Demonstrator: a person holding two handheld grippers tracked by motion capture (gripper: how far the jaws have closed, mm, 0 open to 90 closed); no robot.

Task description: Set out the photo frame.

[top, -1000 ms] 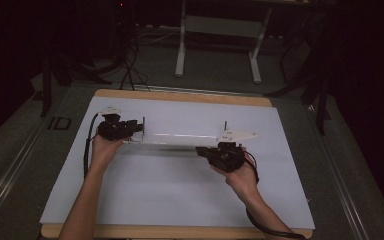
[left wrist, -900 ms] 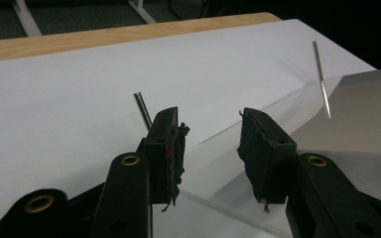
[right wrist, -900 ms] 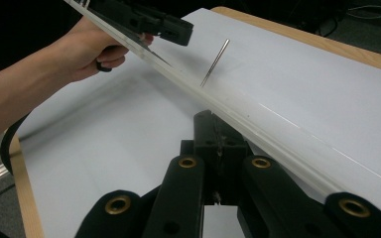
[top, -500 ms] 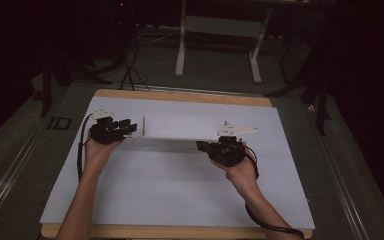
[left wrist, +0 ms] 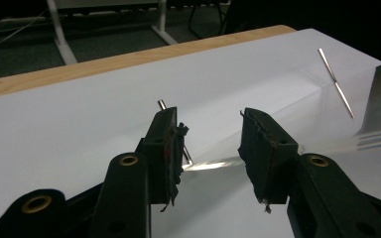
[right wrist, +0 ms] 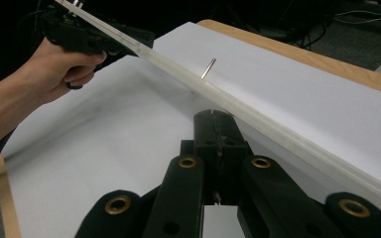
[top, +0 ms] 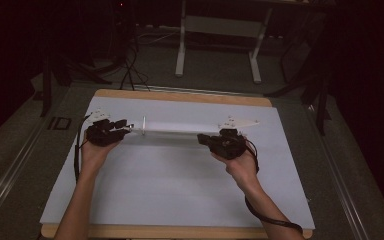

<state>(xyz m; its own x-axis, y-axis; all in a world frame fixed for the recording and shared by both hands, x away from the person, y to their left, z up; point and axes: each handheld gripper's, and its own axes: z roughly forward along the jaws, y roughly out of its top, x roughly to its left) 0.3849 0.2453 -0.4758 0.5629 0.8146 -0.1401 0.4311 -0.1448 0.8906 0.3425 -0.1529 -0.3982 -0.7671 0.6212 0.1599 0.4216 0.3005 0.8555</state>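
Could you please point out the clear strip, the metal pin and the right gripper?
clear strip point(top: 177, 128), high view, its middle.
metal pin point(right wrist: 208, 68), right gripper view, mid-shaft.
right gripper point(right wrist: 218, 124), right gripper view, the closed jaw tips.

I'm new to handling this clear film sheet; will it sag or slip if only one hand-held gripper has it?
The clear film sheet likely droops: it looks thin and spans between the right hand-held gripper, shut on it, and the open left hand-held gripper. Its glossy surface may be slippery. Probably light.
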